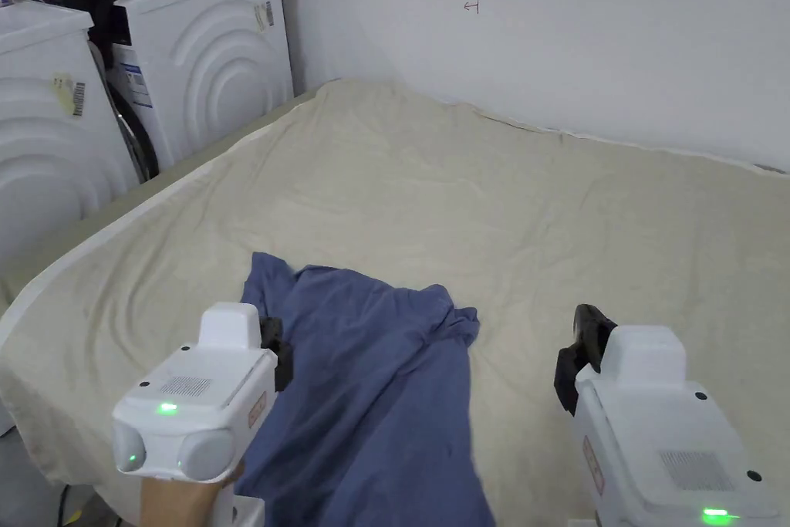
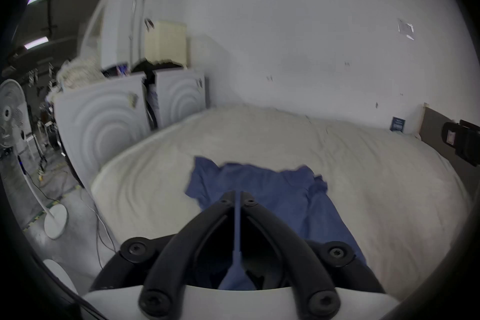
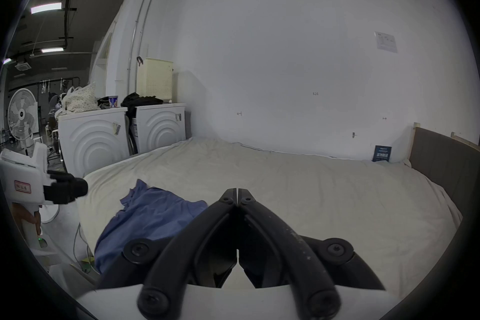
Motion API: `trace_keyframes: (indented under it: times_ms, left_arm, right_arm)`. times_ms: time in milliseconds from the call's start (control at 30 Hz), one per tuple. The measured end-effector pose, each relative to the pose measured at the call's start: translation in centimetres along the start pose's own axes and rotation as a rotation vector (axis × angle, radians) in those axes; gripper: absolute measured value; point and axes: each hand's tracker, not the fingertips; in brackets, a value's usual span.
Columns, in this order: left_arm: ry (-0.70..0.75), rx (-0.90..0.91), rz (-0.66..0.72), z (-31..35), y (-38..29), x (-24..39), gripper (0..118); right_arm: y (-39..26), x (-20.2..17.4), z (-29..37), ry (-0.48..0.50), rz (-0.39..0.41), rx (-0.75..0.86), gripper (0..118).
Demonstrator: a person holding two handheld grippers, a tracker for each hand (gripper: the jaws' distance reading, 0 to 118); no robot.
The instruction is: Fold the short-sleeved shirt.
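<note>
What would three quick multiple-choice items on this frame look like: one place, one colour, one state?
1. Where does the crumpled blue cotton short-sleeved shirt lie?
A on the cream bedsheet
B on a washer
C on the floor

2. Shirt colour?
A red
B blue
C green

3. Left hand-held gripper?
A wide open
B shut, empty
C shut on shirt fabric

Key: 1 A, sheet surrounds it in the head view; 2 B, blue in all views; 3 C, a blue fold runs between its closed jaws in the left gripper view.
</note>
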Motion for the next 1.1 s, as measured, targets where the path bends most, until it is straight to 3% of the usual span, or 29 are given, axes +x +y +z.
trace_keyframes:
  times_ms: [33,100,133,167,233,267,300,367,433,533,567,633,667,700,733,833,1100]
  left_arm:
    - [-0.029,-0.048,-0.001,-1.0,0.1,0.5,10]
    - [-0.080,-0.140,0.005,-2.8,0.4,2.1,33]
    - [-0.099,-0.188,0.007,-3.9,0.3,2.8,51]
    - [-0.109,-0.232,0.013,-5.1,0.2,3.5,79]
    - [-0.133,-0.304,-0.004,-7.6,-0.4,4.4,109]
    - [-0.139,-0.313,-0.010,-8.6,-0.8,5.1,117]
    - [-0.137,-0.317,-0.013,-9.5,-1.2,5.6,117]
    - [-0.128,-0.360,-0.027,-11.7,-2.2,6.2,116]
    - [-0.101,-0.418,-0.041,-13.4,-3.2,6.7,108]
    - [-0.088,-0.463,-0.045,-15.3,-4.9,7.0,63]
    - [-0.084,-0.507,-0.062,-15.7,-5.5,7.2,54]
    - [-0.078,-0.473,-0.081,-15.8,-6.5,7.1,50]
    - [-0.071,-0.454,-0.076,-15.5,-6.2,7.2,34]
    - [-0.077,-0.467,-0.065,-15.5,-5.9,7.2,10]
    - [-0.094,-0.465,-0.050,-15.6,-5.7,7.1,2]
    - [-0.095,-0.466,-0.036,-15.6,-5.2,6.9,1]
    - [-0.294,-0.194,0.077,-6.2,2.9,9.4,1]
  right_arm:
    - [-0.1,0.5,-0.1,-0.013,0.003,-0.006,1]
    - [-0.6,1.8,-0.5,-0.039,0.002,-0.014,1]
    - [-0.9,2.4,-0.8,-0.055,0.002,-0.020,1]
    - [-1.1,3.1,-0.9,-0.069,0.002,-0.027,1]
    - [-1.4,4.2,-0.8,-0.098,-0.003,-0.036,1]
    - [-1.5,4.7,-0.5,-0.114,-0.005,-0.041,1]
    - [-1.7,5.3,-0.5,-0.128,-0.006,-0.047,1]
    - [-2.0,6.4,-0.4,-0.151,-0.006,-0.061,1]
    - [-2.4,7.4,-0.1,-0.178,-0.004,-0.075,1]
    - [-2.9,8.7,0.4,-0.207,-0.010,-0.091,1]
    - [-3.1,9.1,0.4,-0.216,-0.014,-0.099,1]
    - [-3.4,9.6,0.6,-0.229,-0.024,-0.110,1]
    - [-3.4,9.8,0.9,-0.233,-0.029,-0.114,1]
    - [-3.4,10.0,1.0,-0.237,-0.032,-0.113,1]
    - [-3.5,10.2,1.2,-0.241,-0.035,-0.111,1]
    - [-3.3,10.5,2.1,-0.243,-0.041,-0.106,1]
    - [-2.7,12.6,5.0,-0.258,-0.059,-0.057,1]
